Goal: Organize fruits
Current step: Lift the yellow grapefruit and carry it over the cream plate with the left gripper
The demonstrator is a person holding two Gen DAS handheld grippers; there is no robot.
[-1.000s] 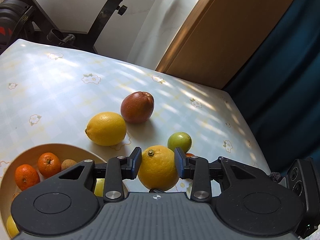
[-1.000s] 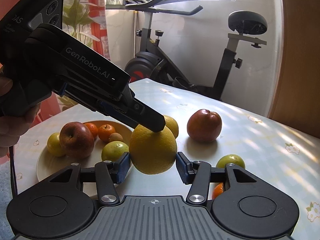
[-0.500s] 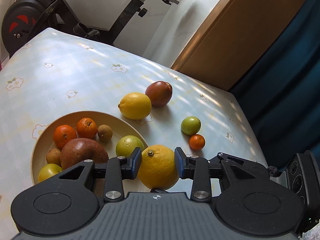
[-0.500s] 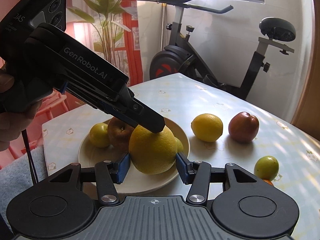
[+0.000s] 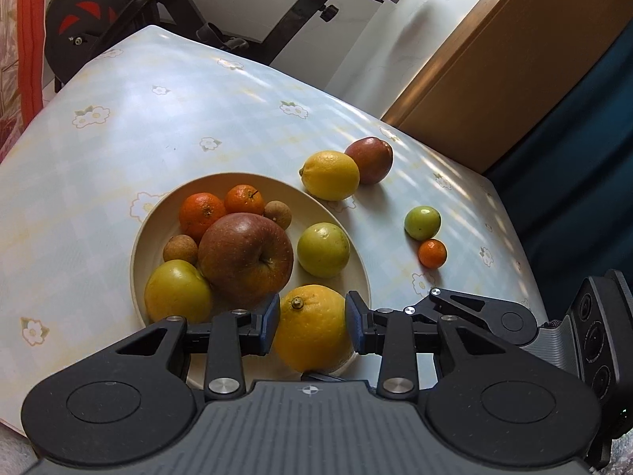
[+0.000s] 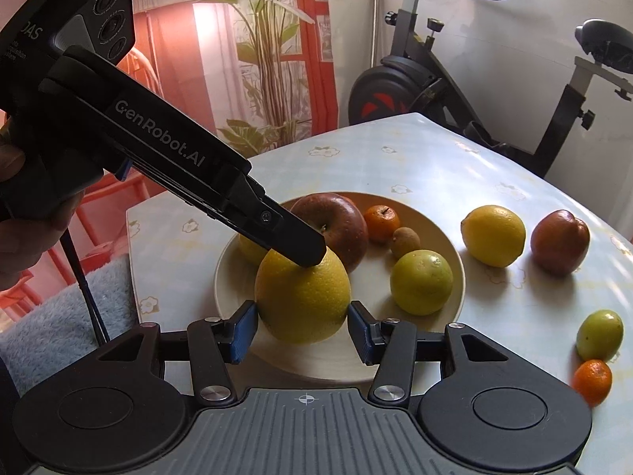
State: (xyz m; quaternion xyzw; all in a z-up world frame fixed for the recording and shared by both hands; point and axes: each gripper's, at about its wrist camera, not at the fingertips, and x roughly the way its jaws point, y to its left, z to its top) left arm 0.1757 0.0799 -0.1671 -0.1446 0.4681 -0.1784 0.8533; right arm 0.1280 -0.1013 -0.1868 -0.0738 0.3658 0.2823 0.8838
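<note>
Your left claw (image 5: 312, 322) is squeezing the big yellow orange (image 5: 312, 328), one pad on each side, and it hangs over the near edge of the plate (image 5: 253, 180). Your right claw (image 6: 302, 328) is also around that same orange (image 6: 302, 297), with its pads just beside the skin; you cannot tell if they press it or not.

The plate is already crowded. A big red apple (image 5: 245, 257) sits in the middle, with a yellow-green apple (image 5: 178, 297) to its left and a green fruit (image 5: 323, 250) to its right. The only bare spot is at the near edge, right under the orange.

Go down slowly and straight into that spot. Wait until the orange rests on the plate, then let go gently so it does not roll off the edge. Try not to bump the red apple.

A lemon (image 5: 330, 175), a dark red fruit (image 5: 370, 159), a small green fruit (image 5: 422, 222) and a tiny orange (image 5: 432, 253) wait on the table (image 5: 158, 118), far right.
</note>
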